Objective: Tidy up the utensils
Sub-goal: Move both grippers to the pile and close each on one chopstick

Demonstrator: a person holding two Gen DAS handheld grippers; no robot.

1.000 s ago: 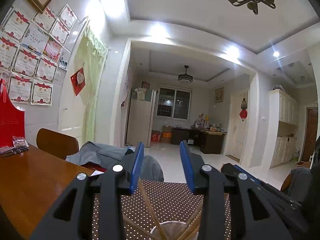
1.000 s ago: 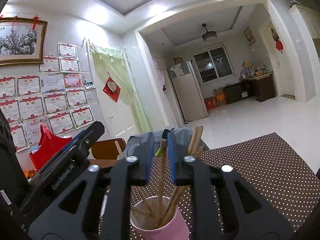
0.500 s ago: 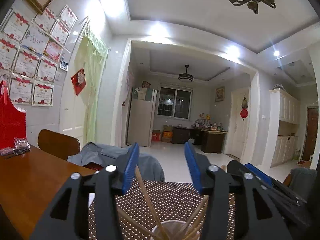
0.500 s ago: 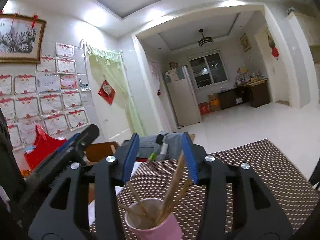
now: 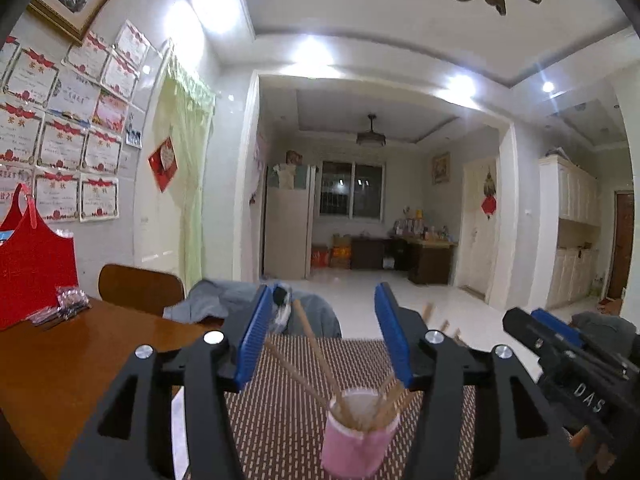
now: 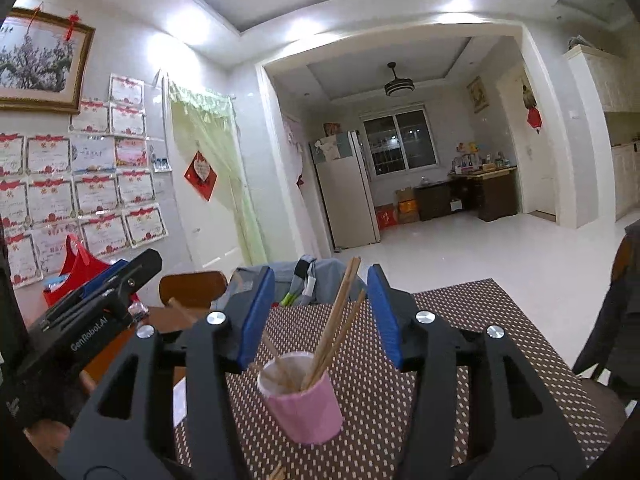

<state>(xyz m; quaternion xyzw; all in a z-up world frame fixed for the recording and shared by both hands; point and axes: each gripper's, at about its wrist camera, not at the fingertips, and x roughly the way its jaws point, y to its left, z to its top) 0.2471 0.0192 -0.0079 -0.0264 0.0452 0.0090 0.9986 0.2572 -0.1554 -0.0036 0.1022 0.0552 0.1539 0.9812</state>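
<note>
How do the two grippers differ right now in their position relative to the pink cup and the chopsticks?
The right gripper frames several chopsticks between its fingertips; the left gripper frames mainly two that lean left. The pink cup sits roughly centered below the right gripper, but right of center below the left gripper. Shared: both stand open, holding nothing, over the dotted mat.

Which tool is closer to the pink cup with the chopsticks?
Hard to call; neither is clearly closer. The left tool and the right tool are both open, each just short of the pink cup, which shows between their fingers, with nothing gripped.
</note>
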